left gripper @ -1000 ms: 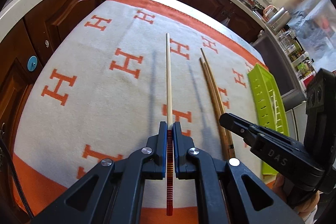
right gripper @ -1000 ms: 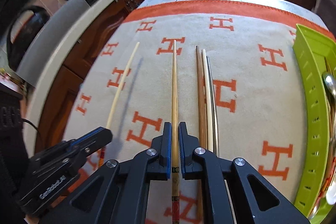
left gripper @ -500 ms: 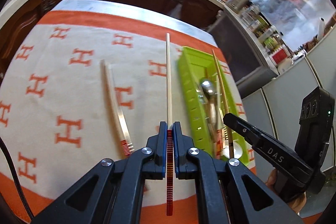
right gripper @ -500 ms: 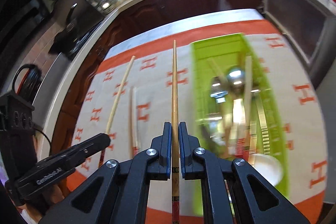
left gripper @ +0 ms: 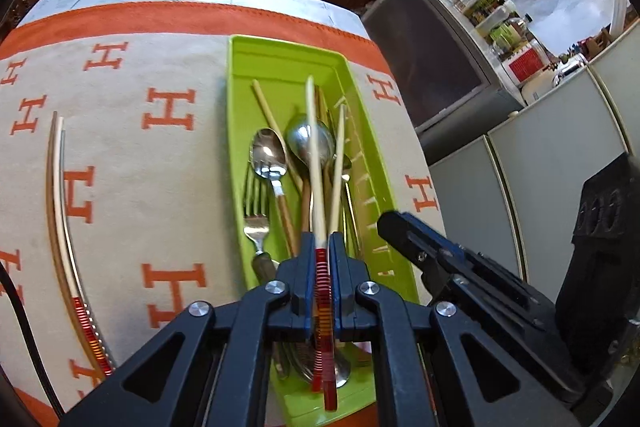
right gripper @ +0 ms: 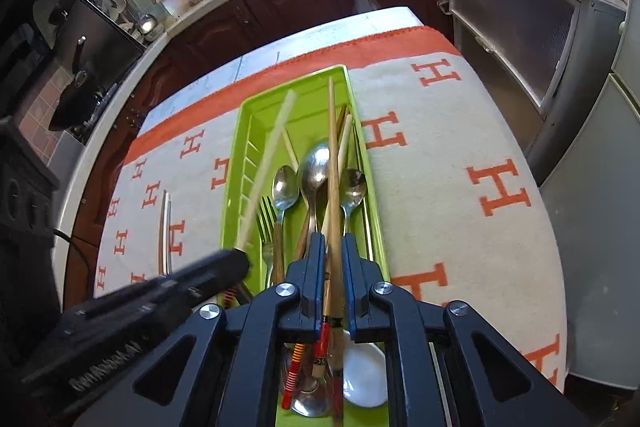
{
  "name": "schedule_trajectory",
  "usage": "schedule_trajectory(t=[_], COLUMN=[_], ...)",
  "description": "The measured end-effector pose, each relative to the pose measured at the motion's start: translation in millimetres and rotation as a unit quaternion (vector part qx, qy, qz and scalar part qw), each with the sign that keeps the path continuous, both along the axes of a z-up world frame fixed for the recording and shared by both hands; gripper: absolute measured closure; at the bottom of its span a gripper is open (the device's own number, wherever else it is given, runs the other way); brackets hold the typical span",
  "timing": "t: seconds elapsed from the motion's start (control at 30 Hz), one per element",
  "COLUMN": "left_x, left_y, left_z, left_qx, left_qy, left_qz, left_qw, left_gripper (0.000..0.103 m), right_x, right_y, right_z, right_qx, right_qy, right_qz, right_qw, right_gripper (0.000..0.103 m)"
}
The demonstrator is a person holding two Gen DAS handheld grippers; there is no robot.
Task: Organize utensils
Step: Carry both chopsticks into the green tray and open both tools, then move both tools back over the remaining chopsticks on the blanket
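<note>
A green tray (left gripper: 236, 147) lies lengthwise on the H-patterned cloth (left gripper: 160, 211) and holds spoons (left gripper: 269, 155), a fork (left gripper: 256, 215) and several chopsticks. My left gripper (left gripper: 320, 239) hovers over the tray's near end, its pads on a pale chopstick (left gripper: 314, 155) with a red-banded end, and its jaws are just starting to open. Beside it, my right gripper (right gripper: 332, 241) is opening. A brown wooden chopstick (right gripper: 332, 147) stands loose between its pads, with a gap on the right side, above the tray (right gripper: 232, 187).
A pale chopstick and a thin metal one (left gripper: 56, 195) lie side by side on the cloth left of the tray. A white ceramic spoon (right gripper: 364, 375) rests in the tray's near end. The table's right edge (right gripper: 532, 211) faces grey cabinets, and dark wooden cabinets stand behind.
Both grippers have swung right from over the bare cloth to above the green tray, each carrying its chopstick. The right jaws have widened slightly around theirs.
</note>
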State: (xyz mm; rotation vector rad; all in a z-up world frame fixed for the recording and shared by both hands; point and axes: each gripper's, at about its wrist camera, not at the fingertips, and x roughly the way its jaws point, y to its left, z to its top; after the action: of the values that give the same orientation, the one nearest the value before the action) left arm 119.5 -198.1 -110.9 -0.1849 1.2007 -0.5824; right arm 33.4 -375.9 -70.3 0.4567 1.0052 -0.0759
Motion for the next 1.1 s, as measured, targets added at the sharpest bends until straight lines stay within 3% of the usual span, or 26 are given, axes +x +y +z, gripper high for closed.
schedule_trajectory(t=[0.27,0.47,0.6,0.67,0.87,1.1], left_x=[-25.3,-38.9,-42.7,-45.2,-54.8,-59.8], left_y=[2.6,37.6,64.0,81.9,132.1,166.3], left_z=[20.5,30.8,34.4,37.8,50.1,47.3], left_qx=[0.025,0.060,0.083,0.093,0.129,0.136], left_qy=[-0.049,-0.073,-0.091,-0.106,-0.156,-0.159], left_qz=[-0.023,-0.016,-0.001,0.016,0.069,0.093], left_qw=[0.9982,0.9954,0.9924,0.9899,0.9768,0.9734], left_gripper=[0.065,0.053,0.050,0.043,0.036,0.034], right_x=[-16.4,-31.5,-38.7,-41.4,-45.8,-43.7], right_y=[-4.5,3.5,14.0,21.3,52.7,100.7], right_z=[10.3,10.7,12.9,14.6,25.8,38.9], right_qx=[0.003,-0.005,-0.013,-0.014,-0.020,-0.031], right_qy=[-0.019,-0.014,-0.012,-0.012,-0.017,-0.019], right_qz=[-0.019,-0.022,-0.016,-0.012,0.017,0.061], right_qw=[1.000,1.000,1.000,1.000,1.000,0.997], right_gripper=[0.088,0.089,0.089,0.089,0.089,0.088])
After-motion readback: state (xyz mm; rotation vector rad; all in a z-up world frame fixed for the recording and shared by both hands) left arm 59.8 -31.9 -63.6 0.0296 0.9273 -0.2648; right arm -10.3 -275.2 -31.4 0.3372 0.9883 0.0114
